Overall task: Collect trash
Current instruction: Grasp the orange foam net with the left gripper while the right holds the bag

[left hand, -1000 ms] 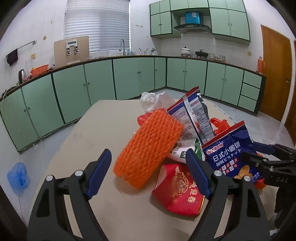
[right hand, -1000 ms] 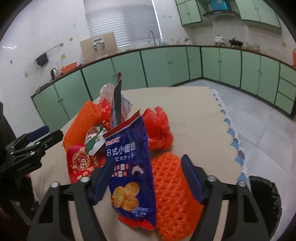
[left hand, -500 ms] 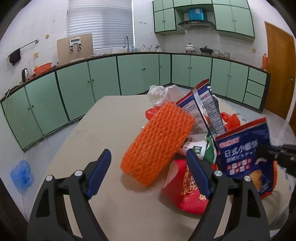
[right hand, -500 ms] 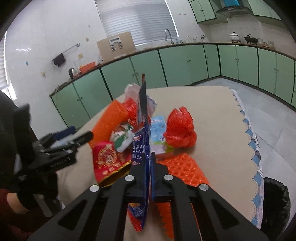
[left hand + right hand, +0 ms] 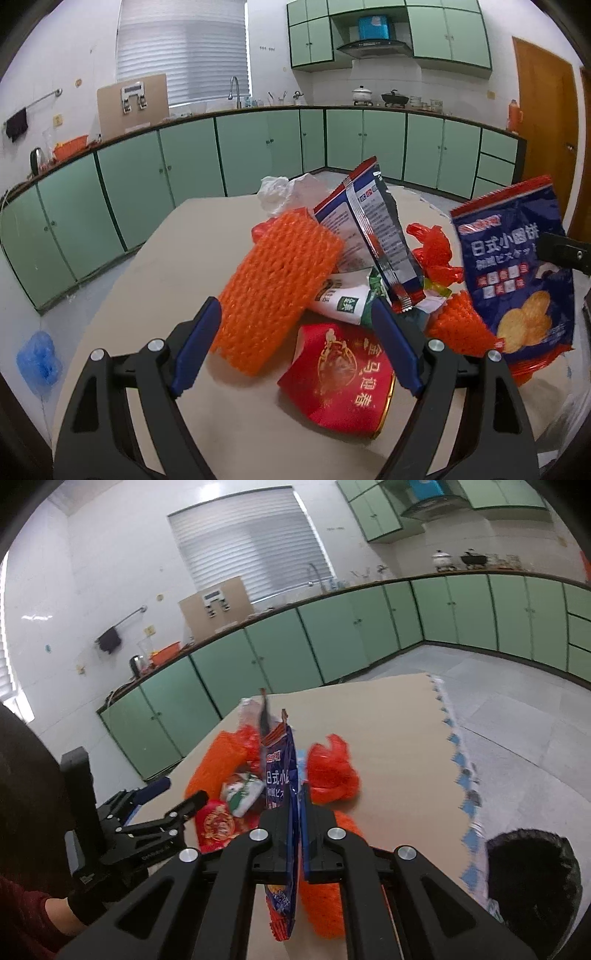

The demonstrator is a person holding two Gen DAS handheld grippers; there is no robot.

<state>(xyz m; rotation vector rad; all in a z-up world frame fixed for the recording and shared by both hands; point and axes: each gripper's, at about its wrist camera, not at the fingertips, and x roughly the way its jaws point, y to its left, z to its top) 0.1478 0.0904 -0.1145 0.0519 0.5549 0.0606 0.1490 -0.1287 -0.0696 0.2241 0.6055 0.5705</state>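
**Already pinched: the biscuit bag is hanging in the right tongs, with the bin down to their right**

Starting at the left, the left tongs (image 5: 295,343) are standing wide with nothing between their blue pads, pointing down at the pile on the surface (image 5: 155,280). Directly ahead of them the orange foam net (image 5: 277,291) is lying with its long axis running from near the left pad up and away toward the right, and the red packet (image 5: 340,376) is lying flat just beside the right pad. These are the pieces nearest the left hand.

Moving right, the blue biscuit bag (image 5: 284,786) is hanging clear of the pile, clamped edge-on in the right tongs (image 5: 295,834), whose jaws are pressing flat on the foil. Its long axis is running roughly upright, top seam above the jaws and bottom dangling below them. In the left wrist view the same bag (image 5: 517,280) is showing its printed face, lifted beside the heap.

Farthest right, the black bin (image 5: 532,878) is sitting on the floor below the surface's scalloped edge, to the right of the right tongs. Judging from this, the right hand is nearer it, and the carry is calling for a swing rightward and down past that edge.
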